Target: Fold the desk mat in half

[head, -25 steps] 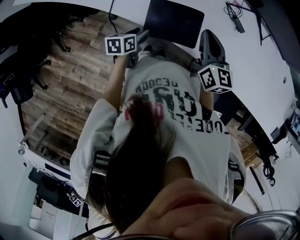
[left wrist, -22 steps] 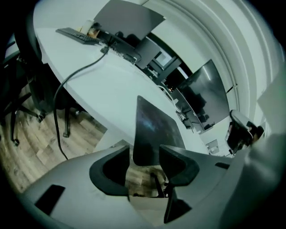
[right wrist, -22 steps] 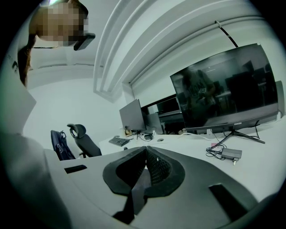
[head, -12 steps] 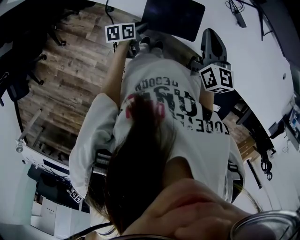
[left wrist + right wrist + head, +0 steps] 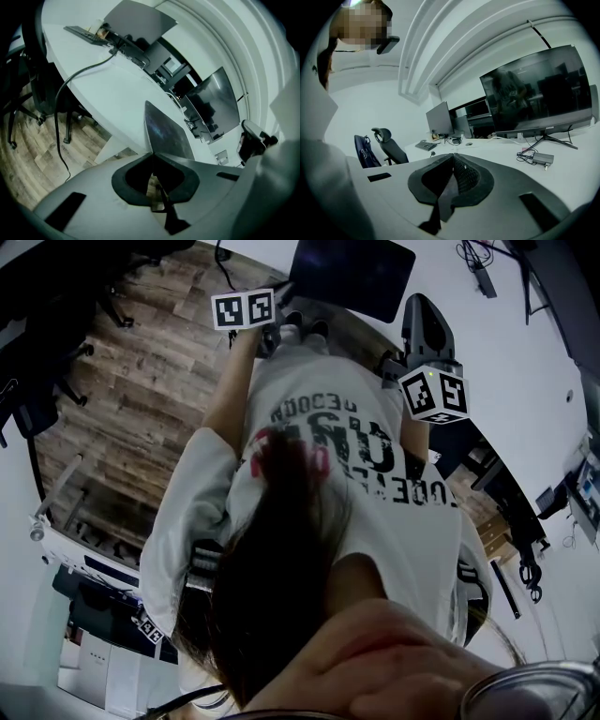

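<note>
Left tongs (image 5: pixel 152 154) just pinched desk mat (image 5: pixel 166 133).

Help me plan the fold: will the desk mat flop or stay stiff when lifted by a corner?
The desk mat looks thin as a sheet, so probably floppy and light. Its faint sheen suggests a smooth top that may slide easily.

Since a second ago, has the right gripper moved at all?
No. The right gripper has kept its place: in the head view its marker cube sits where it did beside the white table.
</note>
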{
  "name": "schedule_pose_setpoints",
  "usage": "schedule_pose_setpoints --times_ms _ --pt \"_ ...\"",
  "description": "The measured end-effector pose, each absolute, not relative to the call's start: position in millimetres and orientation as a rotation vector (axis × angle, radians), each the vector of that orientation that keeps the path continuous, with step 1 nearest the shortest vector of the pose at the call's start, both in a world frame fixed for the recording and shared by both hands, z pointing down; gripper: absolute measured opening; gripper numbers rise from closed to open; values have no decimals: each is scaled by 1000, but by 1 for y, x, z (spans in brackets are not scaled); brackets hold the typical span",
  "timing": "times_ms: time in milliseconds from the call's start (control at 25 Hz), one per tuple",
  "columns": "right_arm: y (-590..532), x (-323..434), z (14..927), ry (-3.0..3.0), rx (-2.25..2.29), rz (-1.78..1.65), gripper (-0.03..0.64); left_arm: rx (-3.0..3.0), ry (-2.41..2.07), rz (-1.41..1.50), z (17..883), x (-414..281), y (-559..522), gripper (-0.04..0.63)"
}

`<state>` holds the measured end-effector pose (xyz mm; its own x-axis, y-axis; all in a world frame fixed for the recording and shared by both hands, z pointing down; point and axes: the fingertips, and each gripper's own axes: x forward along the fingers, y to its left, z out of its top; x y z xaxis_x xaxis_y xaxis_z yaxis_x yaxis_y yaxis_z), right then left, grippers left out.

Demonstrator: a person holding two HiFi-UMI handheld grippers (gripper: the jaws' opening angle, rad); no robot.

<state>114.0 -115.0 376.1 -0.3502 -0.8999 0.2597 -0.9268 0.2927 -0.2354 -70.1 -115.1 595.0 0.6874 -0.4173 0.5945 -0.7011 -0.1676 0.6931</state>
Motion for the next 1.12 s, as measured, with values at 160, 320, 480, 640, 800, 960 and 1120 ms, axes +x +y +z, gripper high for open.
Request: schedule_pose_setpoints --times_ms 160,320,480,640,800,960,1120 --pt "-115 114 375 -2455 1748 529 -2 1868 -932 374 582 -70 -116 12" --pt "-114 115 377 -2441 1759 532 -2 1933 -961 408 570 -68 -116 12" --pt "-113 117 379 -2432 1772 535 -2 2005 -969 438 556 -61 -116 11" --pt "-109 121 378 -2424 1788 538 -2 2089 -943 464 542 -48 -116 11" --pt "-108 126 380 -2410 1810 545 -2 2133 -903 454 534 -36 -118 11" --pt "-103 133 379 -2399 1837 553 -2 2165 -860 443 525 -22 -117 11" --pt "-101 138 380 -2389 1860 557 -2 2182 -821 438 523 -10 -115 11"
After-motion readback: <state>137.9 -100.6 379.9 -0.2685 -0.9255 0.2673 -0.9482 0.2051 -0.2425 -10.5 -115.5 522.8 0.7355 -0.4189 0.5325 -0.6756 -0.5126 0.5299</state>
